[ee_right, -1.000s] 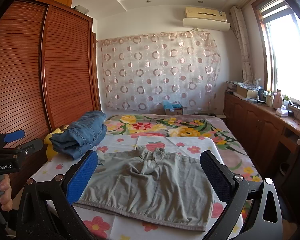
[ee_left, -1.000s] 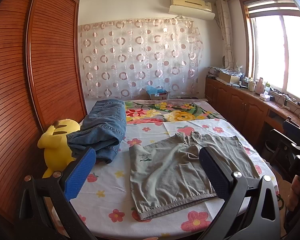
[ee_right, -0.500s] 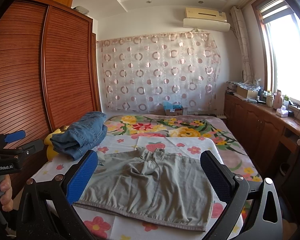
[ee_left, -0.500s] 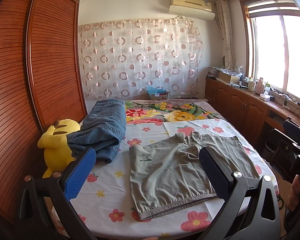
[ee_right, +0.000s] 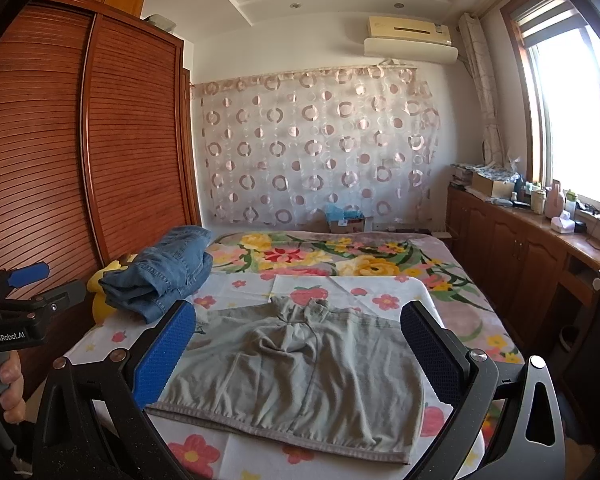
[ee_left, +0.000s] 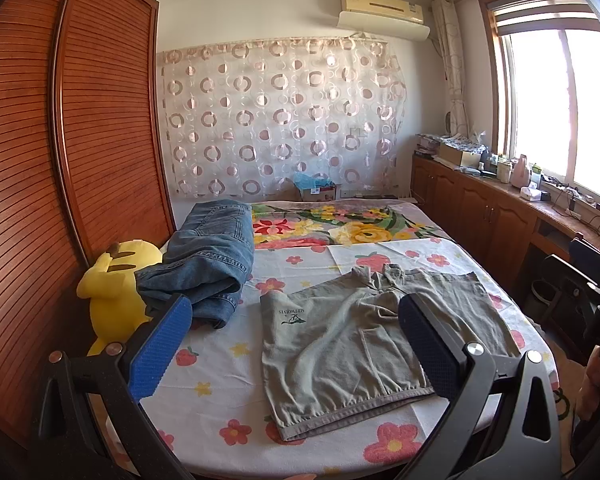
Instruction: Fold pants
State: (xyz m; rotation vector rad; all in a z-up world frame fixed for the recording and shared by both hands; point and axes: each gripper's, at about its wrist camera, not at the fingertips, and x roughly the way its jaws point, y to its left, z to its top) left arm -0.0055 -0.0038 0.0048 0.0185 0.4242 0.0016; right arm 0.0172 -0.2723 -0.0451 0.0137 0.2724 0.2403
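Bedroom, flowered bed (ee_left: 220, 372) under both cameras. Left edge: yellow plush toy (ee_left: 112, 292), jeans pile (ee_left: 208, 256). Grey pants (ee_right: 296, 376) flat near foot edge, long axis across bed. Left tongs (ee_left: 296, 344) wide, empty, nearer pants' left end; right tongs (ee_right: 296, 352) wide, empty, centred ahead of pants.

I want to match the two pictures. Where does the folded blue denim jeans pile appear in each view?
Left wrist view: the folded blue denim jeans pile lies left of centre on the bed, beside the yellow plush toy.
Right wrist view: the pile lies at middle left, mostly hiding the plush toy.
Shared landmark: the grey shorts, spread flat to the right of the pile in both views.
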